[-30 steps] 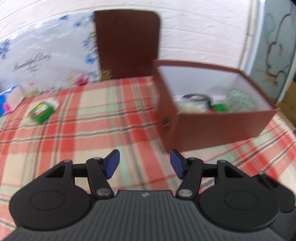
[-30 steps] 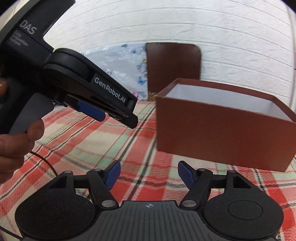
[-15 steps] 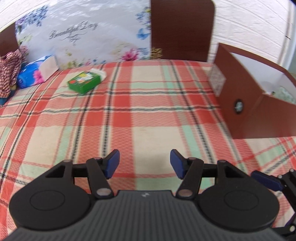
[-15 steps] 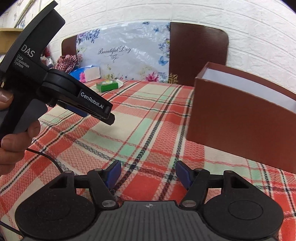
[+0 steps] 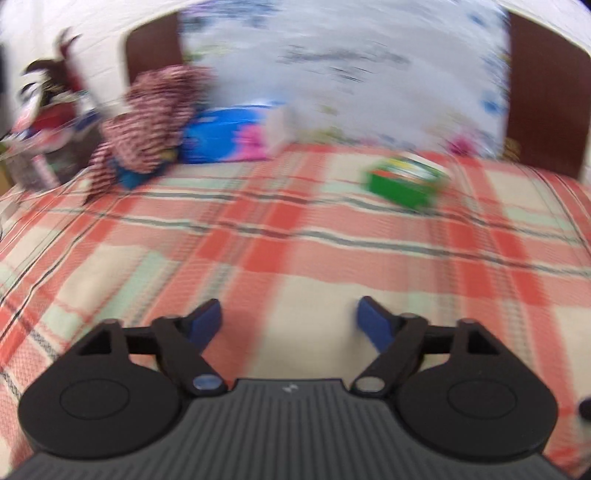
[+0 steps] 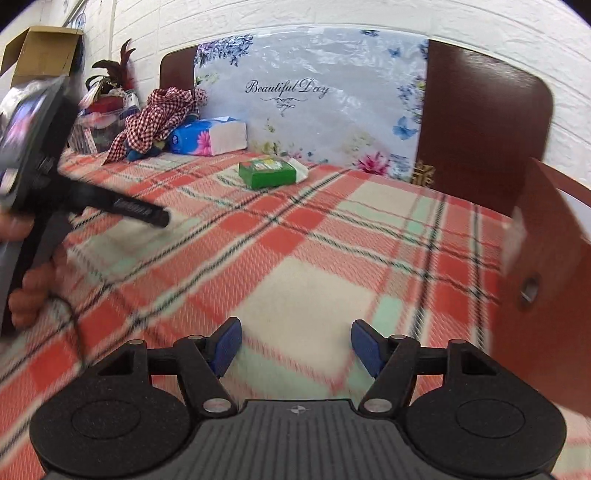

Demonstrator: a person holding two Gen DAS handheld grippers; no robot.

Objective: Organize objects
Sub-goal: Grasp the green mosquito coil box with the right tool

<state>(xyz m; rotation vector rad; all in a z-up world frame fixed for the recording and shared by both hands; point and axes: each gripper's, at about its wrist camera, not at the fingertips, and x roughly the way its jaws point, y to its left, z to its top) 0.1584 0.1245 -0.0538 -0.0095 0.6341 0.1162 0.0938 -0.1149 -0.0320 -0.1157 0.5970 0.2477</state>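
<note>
Green tissue pack [image 6: 268,172] lies on the plaid bed [image 6: 303,291] near the headboard, likely light and squashy, best pinched across its short sides; left gripper [image 5: 289,320] and right gripper [image 6: 295,345] both wide, empty.

Blanket [image 6: 303,288]: plaid of coral-red and cream blocks with pale mint patches and thin dark lines. Small packet [image 6: 267,172]: bright green sides, white top with a yellow and green print. Tissue pack [image 6: 207,137]: blue with a pink flower, white end. Cloth [image 6: 155,118]: red-and-white check. Headboard [image 6: 480,129]: dark brown. Mattress cover [image 6: 314,99]: pale grey-white, blue and pink floral print, dark script lettering. Box [image 6: 546,295]: brown outside. Wall [image 6: 369,14]: white. Both grippers, left [image 5: 290,321] and right [image 6: 295,341]: black bodies, blue fingertip pads.
</note>
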